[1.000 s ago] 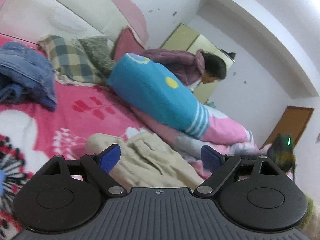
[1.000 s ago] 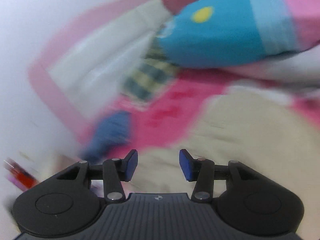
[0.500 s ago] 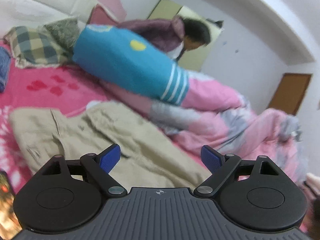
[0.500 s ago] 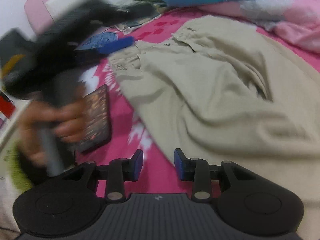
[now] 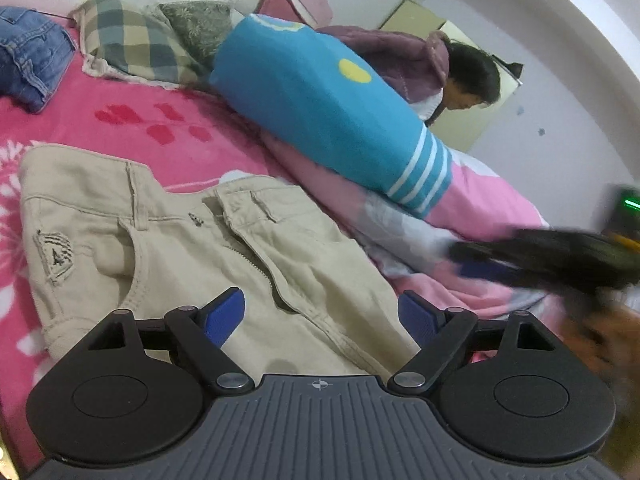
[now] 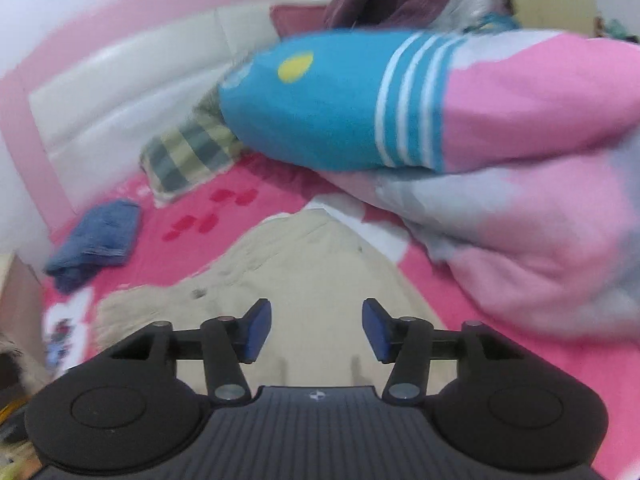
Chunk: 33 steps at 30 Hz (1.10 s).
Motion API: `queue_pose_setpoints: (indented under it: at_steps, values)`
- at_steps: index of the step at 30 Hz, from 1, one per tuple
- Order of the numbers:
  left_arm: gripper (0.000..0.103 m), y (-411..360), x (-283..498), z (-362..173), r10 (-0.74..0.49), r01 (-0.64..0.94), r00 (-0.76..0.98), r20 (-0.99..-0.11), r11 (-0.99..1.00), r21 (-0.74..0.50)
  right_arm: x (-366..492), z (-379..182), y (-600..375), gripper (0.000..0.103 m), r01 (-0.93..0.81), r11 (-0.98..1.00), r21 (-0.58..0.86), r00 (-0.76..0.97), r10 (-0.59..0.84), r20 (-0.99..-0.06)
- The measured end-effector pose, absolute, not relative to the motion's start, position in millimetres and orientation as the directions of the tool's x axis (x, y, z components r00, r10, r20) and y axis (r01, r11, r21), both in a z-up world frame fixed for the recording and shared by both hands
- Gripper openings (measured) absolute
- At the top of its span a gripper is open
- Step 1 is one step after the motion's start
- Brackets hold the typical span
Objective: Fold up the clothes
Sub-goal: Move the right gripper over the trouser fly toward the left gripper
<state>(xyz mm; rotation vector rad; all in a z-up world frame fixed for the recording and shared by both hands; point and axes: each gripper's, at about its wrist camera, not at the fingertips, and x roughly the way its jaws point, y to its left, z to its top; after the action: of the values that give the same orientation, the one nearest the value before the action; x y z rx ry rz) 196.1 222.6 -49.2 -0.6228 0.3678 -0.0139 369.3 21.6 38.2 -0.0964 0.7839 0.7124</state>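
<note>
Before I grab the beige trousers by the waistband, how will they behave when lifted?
Probably floppy: the beige trousers lie creased and flat on the pink bedspread. The open fly suggests the waistband may splay. The legs will likely trail.

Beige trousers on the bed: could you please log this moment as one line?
beige trousers: spread unfolded on pink bed | left tool: open, empty, above trousers | right tool: open, empty | jeans: aside

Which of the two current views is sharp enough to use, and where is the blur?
Left wrist view: sharp on the beige trousers, stitching readable; only the right gripper at the right edge is motion-smeared. Right wrist view: blurred throughout, trousers and folded jeans soft. Both views show fisheye bending.
</note>
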Motion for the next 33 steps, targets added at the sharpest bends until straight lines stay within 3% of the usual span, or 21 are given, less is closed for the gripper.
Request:
queue_pose_setpoints:
  at_steps: [3,7,11,12,16,17,22,25,28,29,33]
  values:
    - [0.085,223,200,-52,-0.112,-0.104,0.937,-0.330,0.813,-0.573,430,5,49,0.059,-0.594,0.780,0.198,0.478,0.540,-0.693]
    - [0.085,222,204,-55,-0.077,-0.129,0.938,-0.339,0.829,-0.544,497,-50,56,0.058,-0.496,0.776,0.391,0.381,0.598,-0.705]
    - [0.085,221,212,-61,-0.063,-0.158,0.923,-0.379,0.838,-0.523,508,-77,59,0.056,-0.483,0.724,0.492,0.311,0.668,-0.676]
    - [0.085,222,213,-62,-0.055,-0.168,0.920,-0.387,0.838,-0.519,507,-76,62,0.053,-0.498,0.714,0.491,0.304,0.675,-0.673]
    - [0.085,221,216,-65,-0.019,-0.204,0.912,-0.409,0.845,-0.494,489,-62,83,0.017,-0.579,0.737,0.348,0.364,0.616,-0.699]
    - [0.085,221,216,-65,-0.015,-0.209,0.910,-0.414,0.847,-0.489,479,-54,88,0.014,-0.602,0.737,0.309,0.396,0.611,-0.685]
    - [0.085,219,219,-67,0.005,-0.227,0.903,-0.430,0.856,-0.465,420,-11,104,0.013,-0.696,0.716,-0.060,0.658,0.602,-0.453]
    - [0.085,218,220,-68,0.011,-0.234,0.897,-0.441,0.860,-0.454,422,-34,123,0.017,-0.666,0.707,-0.238,0.716,0.516,-0.470]
    - [0.085,218,219,-68,0.011,-0.234,0.897,-0.441,0.859,-0.456,457,-77,136,0.027,-0.625,0.743,-0.239,0.686,0.377,-0.622]
    - [0.085,219,219,-68,0.009,-0.233,0.898,-0.441,0.858,-0.457,461,-75,130,0.033,-0.604,0.773,-0.196,0.688,0.381,-0.618]
    - [0.085,220,217,-67,0.005,-0.232,0.900,-0.437,0.852,-0.469,459,-42,99,0.035,-0.568,0.822,0.047,0.686,0.505,-0.524]
